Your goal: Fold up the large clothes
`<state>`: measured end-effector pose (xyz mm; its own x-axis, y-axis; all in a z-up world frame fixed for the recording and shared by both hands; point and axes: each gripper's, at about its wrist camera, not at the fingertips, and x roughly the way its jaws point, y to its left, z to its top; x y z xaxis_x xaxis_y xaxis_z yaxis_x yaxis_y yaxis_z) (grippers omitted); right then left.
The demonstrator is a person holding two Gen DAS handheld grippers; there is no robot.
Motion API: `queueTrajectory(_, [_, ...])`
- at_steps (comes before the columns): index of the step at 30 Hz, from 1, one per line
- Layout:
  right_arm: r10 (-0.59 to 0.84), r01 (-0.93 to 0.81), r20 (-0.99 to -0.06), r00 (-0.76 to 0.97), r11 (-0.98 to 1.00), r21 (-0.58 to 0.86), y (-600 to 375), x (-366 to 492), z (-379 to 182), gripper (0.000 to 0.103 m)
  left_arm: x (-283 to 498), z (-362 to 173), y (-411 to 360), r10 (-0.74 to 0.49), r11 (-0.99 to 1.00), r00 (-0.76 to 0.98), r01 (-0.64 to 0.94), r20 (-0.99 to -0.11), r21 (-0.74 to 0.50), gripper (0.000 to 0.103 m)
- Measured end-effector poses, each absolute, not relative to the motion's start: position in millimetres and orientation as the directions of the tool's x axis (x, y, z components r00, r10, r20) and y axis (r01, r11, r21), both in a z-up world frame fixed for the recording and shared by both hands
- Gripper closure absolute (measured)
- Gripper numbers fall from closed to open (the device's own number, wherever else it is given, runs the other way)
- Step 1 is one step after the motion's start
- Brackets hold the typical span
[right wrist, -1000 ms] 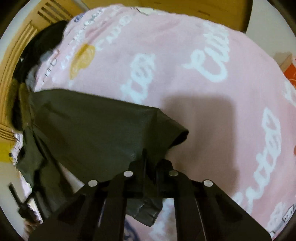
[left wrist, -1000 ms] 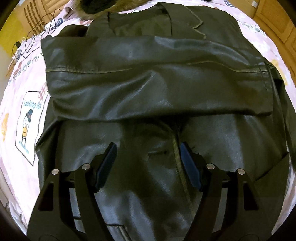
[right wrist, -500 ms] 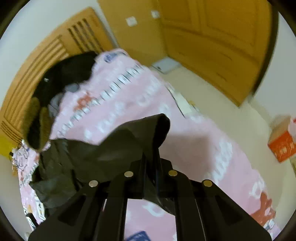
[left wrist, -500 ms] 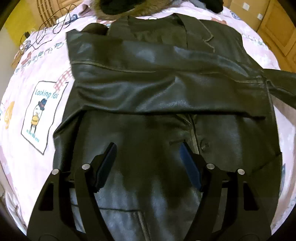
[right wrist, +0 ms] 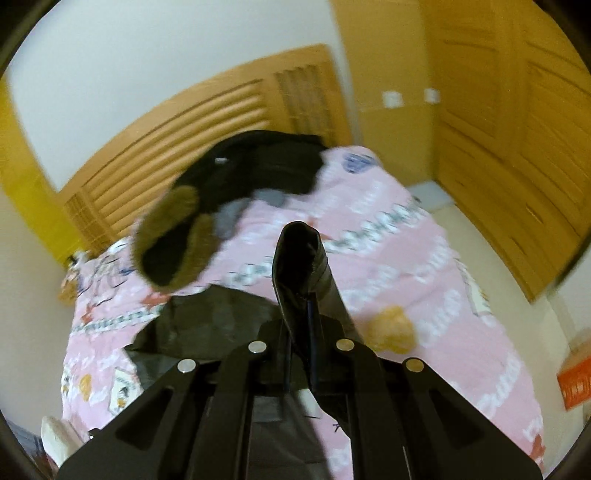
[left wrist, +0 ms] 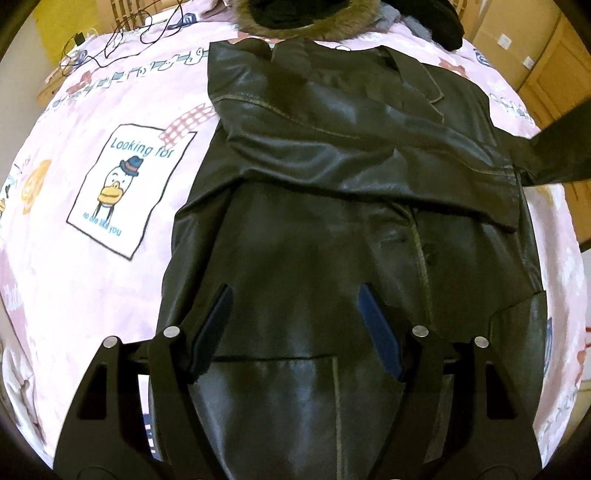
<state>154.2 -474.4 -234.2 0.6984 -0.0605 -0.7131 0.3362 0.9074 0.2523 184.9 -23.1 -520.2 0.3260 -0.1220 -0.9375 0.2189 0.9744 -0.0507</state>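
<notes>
Around: I'm seeing one fur-trimmed hood point(left wrist: 306, 22) and tangled cables point(left wrist: 122, 35) lying past the collar | Bed: pink printed bedsheet point(left wrist: 92, 288), slatted wooden headboard point(right wrist: 207, 144), wooden doors point(right wrist: 517, 147) | One black leather jacket point(left wrist: 332, 229) lying spread on bed | Left tongs point(left wrist: 295, 306) hovering open, gripping nothing | Right tongs point(right wrist: 299, 314) pinching its sleeve point(right wrist: 301, 266), lifted.

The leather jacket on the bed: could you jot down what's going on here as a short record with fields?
garment: dark leather jacket, front up on the pink bedspread
one sleeve: already folded across the chest
other sleeve: its cuff is lifted above the bed
right gripper: jaws shut on that sleeve
left gripper: jaws open, above the jacket's lower front, holding nothing
also on bed: fur-trimmed dark coat, cables
</notes>
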Motion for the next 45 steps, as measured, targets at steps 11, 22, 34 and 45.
queueTrajectory(11, [0.165,-0.035,-0.704,0.691,0.980,0.195,-249,214,-246,0.096,151,-534,22,-0.136,0.979,0.298,0.185,-0.945,-0.083,0.034])
queueTrajectory(22, [0.250,-0.210,-0.826,0.504,0.964,0.164,-97,214,-379,0.096,117,-558,70,-0.173,0.985,0.204,0.050,-0.964,-0.166,0.034])
queueTrajectory(34, [0.213,-0.288,-0.915,0.344,0.951,0.113,-22,208,-497,0.096,76,-597,68,-0.137,0.988,0.173,0.098,-0.975,-0.121,0.029])
queueTrajectory(45, [0.077,-0.443,-0.992,0.104,0.896,0.024,67,218,-581,0.078,52,-603,60,-0.194,0.963,0.240,0.230,-0.951,-0.139,0.016])
